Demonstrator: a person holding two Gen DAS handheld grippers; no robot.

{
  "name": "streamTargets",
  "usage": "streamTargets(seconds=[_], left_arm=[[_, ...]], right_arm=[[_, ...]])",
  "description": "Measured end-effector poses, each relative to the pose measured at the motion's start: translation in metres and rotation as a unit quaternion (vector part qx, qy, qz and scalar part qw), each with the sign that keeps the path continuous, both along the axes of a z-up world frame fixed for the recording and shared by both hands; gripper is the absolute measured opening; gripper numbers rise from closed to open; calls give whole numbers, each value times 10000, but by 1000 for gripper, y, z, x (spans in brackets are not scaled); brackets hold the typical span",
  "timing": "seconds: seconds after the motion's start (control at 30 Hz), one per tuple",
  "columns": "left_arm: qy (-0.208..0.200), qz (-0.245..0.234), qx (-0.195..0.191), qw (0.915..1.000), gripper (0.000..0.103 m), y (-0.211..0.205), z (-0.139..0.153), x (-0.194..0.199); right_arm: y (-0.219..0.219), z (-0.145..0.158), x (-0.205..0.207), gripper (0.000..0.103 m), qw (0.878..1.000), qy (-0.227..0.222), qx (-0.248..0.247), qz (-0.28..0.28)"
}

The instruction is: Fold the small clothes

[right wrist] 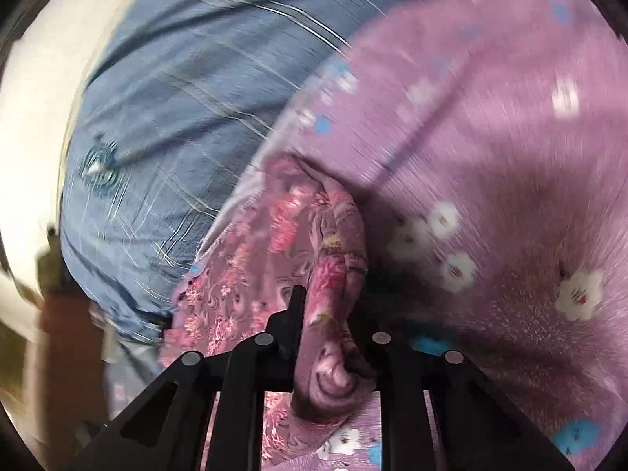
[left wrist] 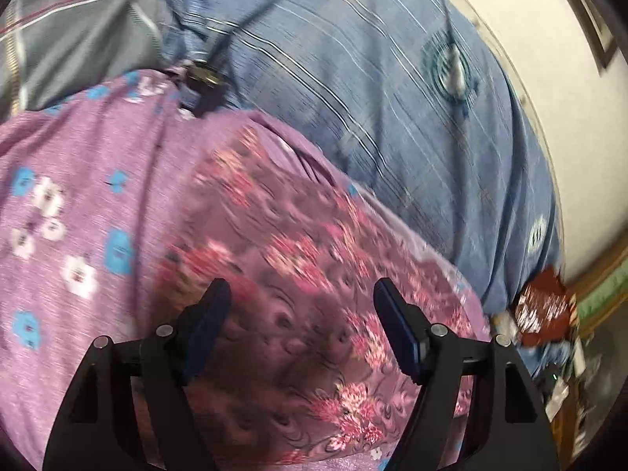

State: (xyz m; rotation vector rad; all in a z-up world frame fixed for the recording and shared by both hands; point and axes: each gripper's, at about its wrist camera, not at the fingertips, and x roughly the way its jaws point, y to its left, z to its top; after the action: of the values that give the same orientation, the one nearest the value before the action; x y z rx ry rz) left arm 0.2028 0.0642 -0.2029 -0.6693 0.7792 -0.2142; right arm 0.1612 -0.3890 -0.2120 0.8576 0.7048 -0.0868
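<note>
A small mauve garment [left wrist: 282,251] with pink flower print lies on a lilac sheet [left wrist: 78,180] dotted with white and blue flowers. My left gripper [left wrist: 301,288] hovers over the garment's near part, its jaws wide open and nothing pinched between the blue pads. In the right wrist view the same garment [right wrist: 251,259] is bunched into a thick fold that rises between the fingers. My right gripper [right wrist: 329,302] is shut on that fold; the right finger is hidden behind the cloth.
A blue striped bedcover [left wrist: 392,98] spreads beyond the lilac sheet, seen also as the blue cover [right wrist: 176,90]. A grey patterned cover [left wrist: 78,39] lies at top left, with a small dark object [left wrist: 200,78] at its edge. A red-brown item [left wrist: 545,306] and a white wall [left wrist: 549,59] are on the right.
</note>
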Motion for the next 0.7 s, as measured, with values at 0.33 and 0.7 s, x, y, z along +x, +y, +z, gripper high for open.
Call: streamTargets(seconds=[0.33, 0.7], left_arm=[[804, 947, -145, 9922, 75, 89, -22, 9], [851, 1557, -83, 9841, 75, 158, -13, 4]], right_arm=[[175, 80, 22, 13, 9663, -703, -1965, 1510], [359, 37, 39, 9, 9247, -306, -2185, 3103]])
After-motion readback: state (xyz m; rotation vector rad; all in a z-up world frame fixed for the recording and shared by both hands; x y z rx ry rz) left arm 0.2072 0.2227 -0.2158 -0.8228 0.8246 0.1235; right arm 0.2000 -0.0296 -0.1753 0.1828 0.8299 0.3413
